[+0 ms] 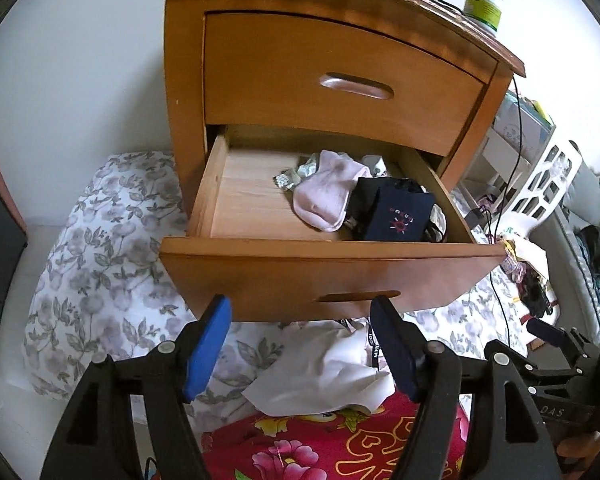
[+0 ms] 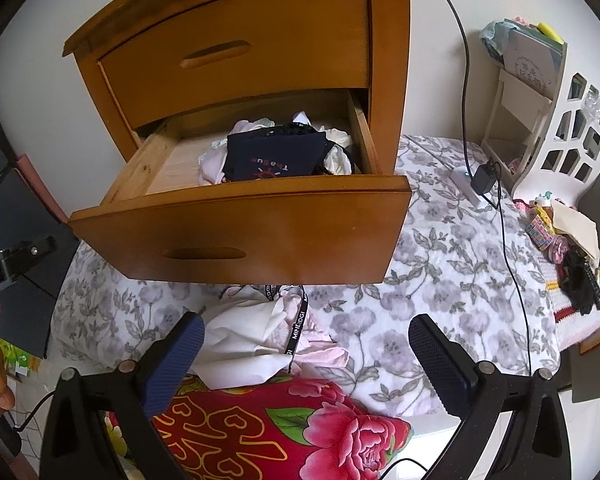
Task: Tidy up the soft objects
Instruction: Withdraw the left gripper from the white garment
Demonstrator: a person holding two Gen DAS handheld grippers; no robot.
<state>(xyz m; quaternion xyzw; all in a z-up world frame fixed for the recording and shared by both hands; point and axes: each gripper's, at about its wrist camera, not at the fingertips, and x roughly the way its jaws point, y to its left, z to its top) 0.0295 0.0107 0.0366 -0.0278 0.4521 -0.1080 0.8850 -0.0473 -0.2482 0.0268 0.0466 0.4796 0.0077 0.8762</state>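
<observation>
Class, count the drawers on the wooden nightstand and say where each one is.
2. The upper drawer is shut, just below the top. The lower drawer is pulled out beneath it, with clothes inside. Anything lower is hidden behind its front.

A bed covered in a grey floral sheet [image 2: 440, 248] carries most of it. Directly on it lie a heap of white and pale pink clothes [image 2: 252, 340] with a black printed strap across them, a red flowered quilt [image 2: 292, 428] at the near edge, a white power strip [image 2: 466, 188] (black adapter plugged in), and small clutter [image 2: 568, 256] by the white openwork rack [image 2: 572, 132]
</observation>
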